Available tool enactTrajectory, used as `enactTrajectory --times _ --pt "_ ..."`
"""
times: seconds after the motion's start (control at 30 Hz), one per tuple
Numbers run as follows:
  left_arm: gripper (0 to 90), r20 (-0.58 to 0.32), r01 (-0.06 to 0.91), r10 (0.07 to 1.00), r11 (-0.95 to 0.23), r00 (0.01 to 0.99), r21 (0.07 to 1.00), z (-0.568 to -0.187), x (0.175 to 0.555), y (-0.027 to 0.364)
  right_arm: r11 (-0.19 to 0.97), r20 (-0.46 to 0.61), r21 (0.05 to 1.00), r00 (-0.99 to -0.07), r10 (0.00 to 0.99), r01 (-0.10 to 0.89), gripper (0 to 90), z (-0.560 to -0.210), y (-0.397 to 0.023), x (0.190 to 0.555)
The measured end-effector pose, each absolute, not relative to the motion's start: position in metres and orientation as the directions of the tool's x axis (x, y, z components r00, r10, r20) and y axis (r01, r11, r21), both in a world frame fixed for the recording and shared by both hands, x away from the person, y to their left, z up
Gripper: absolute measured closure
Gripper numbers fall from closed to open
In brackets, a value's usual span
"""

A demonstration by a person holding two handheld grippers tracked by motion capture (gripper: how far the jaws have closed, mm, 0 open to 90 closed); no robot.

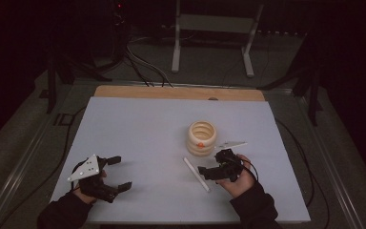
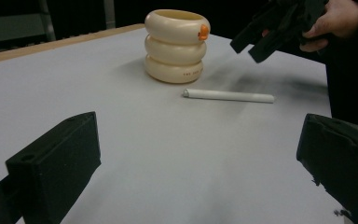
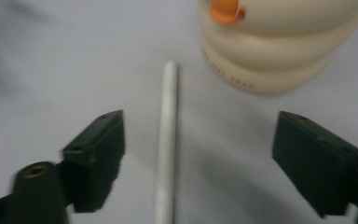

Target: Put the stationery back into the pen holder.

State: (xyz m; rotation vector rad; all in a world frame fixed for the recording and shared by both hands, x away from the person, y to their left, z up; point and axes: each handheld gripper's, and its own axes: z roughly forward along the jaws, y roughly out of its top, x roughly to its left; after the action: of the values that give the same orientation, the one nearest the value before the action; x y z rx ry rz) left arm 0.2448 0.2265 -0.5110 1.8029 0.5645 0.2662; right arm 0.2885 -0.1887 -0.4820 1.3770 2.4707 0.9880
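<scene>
High view had my right claw (image 1: 208,172) low over the white sheet (image 1: 138,124), jaws spread wide and holding nothing, hanging just above the white stick (image 1: 196,174). That stick lay flat on the sheet, near the cream ringed holder (image 1: 201,138) but not touching it. In the right gripper view it ran between my two pads with daylight on both sides. I judged the step to be the reach for the stick, grasp not yet made. Next called for settling lower, keeping the stick centred, then pinching it squarely. My left claw (image 1: 116,172) hung wide and empty, well apart.
</scene>
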Motion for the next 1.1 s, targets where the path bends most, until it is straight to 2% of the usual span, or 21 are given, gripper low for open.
enactTrajectory --times 0.03,0.1,0.27,0.43,0.47,0.53,0.57,1.1 --pt "0.3 -0.103 0.240 0.504 -0.214 0.858 0.947 -0.511 0.245 0.226 0.378 0.177 0.593 -0.573 0.800 0.711 24.6 -0.485 -0.187 0.289" --pt "0.3 -0.104 0.240 0.504 -0.214 0.858 0.947 -0.511 0.245 0.226 0.384 0.174 0.584 -0.572 0.801 0.715 26.0 -0.486 -0.186 0.289" --pt "0.3 -0.105 0.241 0.504 -0.214 0.857 0.947 -0.511 0.245 0.227 0.419 0.170 0.541 -0.582 0.795 0.730 37.4 -0.492 -0.179 0.287" --pt "0.3 -0.105 0.240 0.504 -0.213 0.857 0.947 -0.511 0.245 0.227 0.447 0.166 0.515 -0.597 0.785 0.732 44.0 -0.495 -0.173 0.287" --pt "0.3 -0.104 0.240 0.504 -0.213 0.858 0.947 -0.511 0.246 0.227 0.455 0.166 0.504 -0.599 0.783 0.734 48.5 -0.495 -0.171 0.286" --pt "0.3 -0.104 0.240 0.503 -0.212 0.858 0.947 -0.511 0.246 0.227 0.466 0.166 0.492 -0.605 0.779 0.735 49.8 -0.495 -0.169 0.287" --pt "0.3 -0.106 0.240 0.503 -0.211 0.858 0.948 -0.511 0.246 0.227 0.472 0.162 0.479 -0.603 0.781 0.740 54.1 -0.495 -0.167 0.287" --pt "0.3 -0.107 0.240 0.503 -0.207 0.858 0.948 -0.511 0.246 0.227 0.550 0.129 0.354 -0.622 0.772 0.756 68.3 -0.497 -0.148 0.292"
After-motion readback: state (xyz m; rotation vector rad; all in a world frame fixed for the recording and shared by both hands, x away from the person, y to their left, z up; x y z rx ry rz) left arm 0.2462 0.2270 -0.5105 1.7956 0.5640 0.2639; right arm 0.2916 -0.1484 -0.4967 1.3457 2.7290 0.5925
